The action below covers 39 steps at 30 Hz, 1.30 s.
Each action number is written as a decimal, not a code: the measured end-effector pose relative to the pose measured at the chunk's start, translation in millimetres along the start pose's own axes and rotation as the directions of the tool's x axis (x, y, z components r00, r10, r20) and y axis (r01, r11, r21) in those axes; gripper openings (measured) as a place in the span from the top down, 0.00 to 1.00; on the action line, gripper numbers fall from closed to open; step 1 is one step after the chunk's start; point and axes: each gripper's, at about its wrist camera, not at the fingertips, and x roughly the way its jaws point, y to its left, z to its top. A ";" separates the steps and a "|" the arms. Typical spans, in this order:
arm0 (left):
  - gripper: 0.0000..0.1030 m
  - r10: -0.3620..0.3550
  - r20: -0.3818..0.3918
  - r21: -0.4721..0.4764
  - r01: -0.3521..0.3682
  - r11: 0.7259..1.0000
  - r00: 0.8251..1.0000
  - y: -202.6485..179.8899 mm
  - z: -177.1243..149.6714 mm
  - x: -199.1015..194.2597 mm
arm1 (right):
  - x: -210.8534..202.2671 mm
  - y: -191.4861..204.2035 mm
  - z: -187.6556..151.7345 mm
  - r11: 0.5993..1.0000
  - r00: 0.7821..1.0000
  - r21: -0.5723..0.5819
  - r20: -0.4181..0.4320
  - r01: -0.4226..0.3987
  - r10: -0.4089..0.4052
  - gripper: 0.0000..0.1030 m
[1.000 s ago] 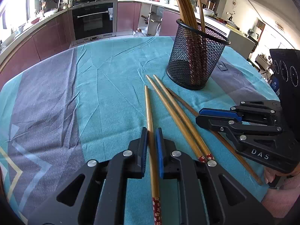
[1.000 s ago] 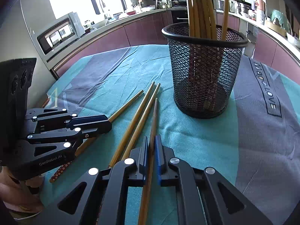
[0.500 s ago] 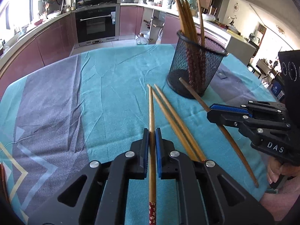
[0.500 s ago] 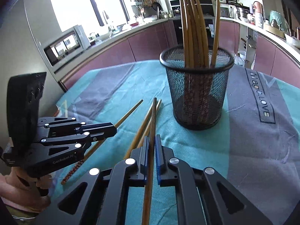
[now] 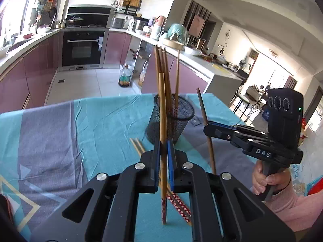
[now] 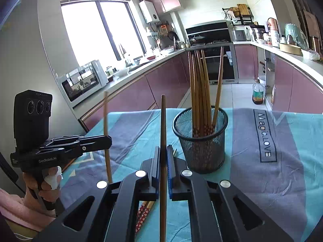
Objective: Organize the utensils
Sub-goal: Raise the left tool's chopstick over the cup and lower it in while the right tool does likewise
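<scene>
My left gripper (image 5: 164, 143) is shut on a light wooden chopstick (image 5: 162, 109) and holds it upright above the table, red-patterned end down. My right gripper (image 6: 163, 149) is shut on a darker chopstick (image 6: 163, 125), also upright; both show in the left wrist view, the gripper (image 5: 208, 128) and the chopstick (image 5: 210, 151). The left gripper (image 6: 107, 139) and its chopstick (image 6: 106, 117) show in the right wrist view. A black mesh holder (image 6: 200, 141) with several chopsticks stands just beyond both grippers (image 5: 171, 119). Two chopsticks (image 5: 139, 148) lie on the cloth below.
The table is covered by a teal and grey cloth (image 5: 97, 125) with a "Magic LOVE" print (image 6: 264, 133). Kitchen counters, an oven (image 5: 82, 48) and a bottle on the floor (image 5: 124, 78) lie beyond the table's far edge.
Both grippers have lifted their chopsticks off the cloth and tilted them from lying flat to nearly upright. Two chopsticks stay on the table.
</scene>
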 end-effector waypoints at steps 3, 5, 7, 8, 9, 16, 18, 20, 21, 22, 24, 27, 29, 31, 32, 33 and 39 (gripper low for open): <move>0.93 -0.021 0.027 0.005 0.021 1.000 0.999 -4.4 5.1 -10.0 | -7.2 -1.3 7.0 1.000 1.000 -0.005 0.027 -0.005 0.005 0.95; 0.93 -0.032 0.045 0.005 0.032 0.999 0.998 -6.4 9.6 -15.9 | -10.8 -0.4 9.8 1.000 0.999 -0.010 0.043 -0.008 0.008 0.95; 0.93 -0.042 0.062 0.000 0.042 0.999 0.997 -7.0 13.0 -21.3 | -13.4 2.1 14.3 1.000 0.998 -0.016 0.057 -0.008 0.009 0.95; 0.93 -0.044 0.069 -0.002 0.044 0.999 0.997 -5.2 14.5 -23.4 | -14.4 3.2 16.0 1.000 0.998 -0.019 0.064 -0.009 0.010 0.95; 0.93 -0.049 0.078 -0.007 0.050 0.999 0.996 -5.0 17.7 -24.7 | -15.9 3.7 18.5 1.000 0.997 -0.023 0.072 -0.009 0.011 0.95; 0.93 -0.057 0.132 -0.005 0.058 0.998 0.990 -6.1 42.6 -26.1 | -26.7 7.9 40.5 0.998 0.991 -0.059 0.131 0.002 0.006 0.95; 0.93 -0.050 0.144 0.002 0.050 0.999 0.988 -8.3 51.2 -24.1 | -30.1 8.4 48.3 0.998 0.989 -0.068 0.151 0.007 0.003 0.95; 0.93 -0.049 0.158 0.010 0.048 0.999 0.986 -11.5 60.0 -24.2 | -33.3 8.1 57.6 0.997 0.986 -0.074 0.169 0.012 0.001 0.95; 0.93 -0.049 0.164 0.014 0.048 0.999 0.985 -12.8 64.6 -23.9 | -34.7 7.9 61.8 0.997 0.984 -0.078 0.178 0.015 -0.001 0.95; 0.93 -0.048 0.172 0.020 0.046 0.999 0.984 -14.2 69.3 -24.1 | -36.9 8.4 66.6 0.996 0.982 -0.086 0.188 0.019 -0.002 0.95; 0.93 -0.047 0.189 0.029 0.042 0.999 0.981 -16.6 78.3 -25.7 | -41.5 9.2 73.9 0.995 0.978 -0.097 0.210 0.026 -0.005 0.95; 0.93 -0.046 0.210 0.038 0.039 0.999 0.977 -21.0 89.3 -30.2 | -47.0 10.2 84.4 0.993 0.971 -0.113 0.240 0.042 -0.013 0.95; 0.93 -0.046 0.219 0.042 0.038 0.998 0.975 -22.7 95.4 -30.2 | -49.8 9.3 90.6 0.991 0.967 -0.120 0.256 0.051 -0.018 0.95; 0.93 -0.044 0.226 0.046 0.034 0.998 0.973 -26.1 101.2 -30.8 | -52.0 8.0 96.2 0.991 0.963 -0.124 0.269 0.058 -0.023 0.95; 0.93 -0.042 0.229 0.049 0.032 0.998 0.973 -27.5 105.6 -30.4 | -52.7 7.1 98.9 0.990 0.961 -0.125 0.275 0.062 -0.025 0.95; 0.93 -0.040 0.233 0.053 0.028 0.998 0.972 -29.5 108.2 -30.5 | -52.9 5.5 100.8 0.990 0.960 -0.124 0.280 0.064 -0.027 0.95; 0.93 -0.021 0.237 0.075 0.003 0.997 0.971 -39.1 120.2 -22.5 | -52.8 -3.9 113.1 0.990 0.950 -0.114 0.310 0.086 -0.047 0.95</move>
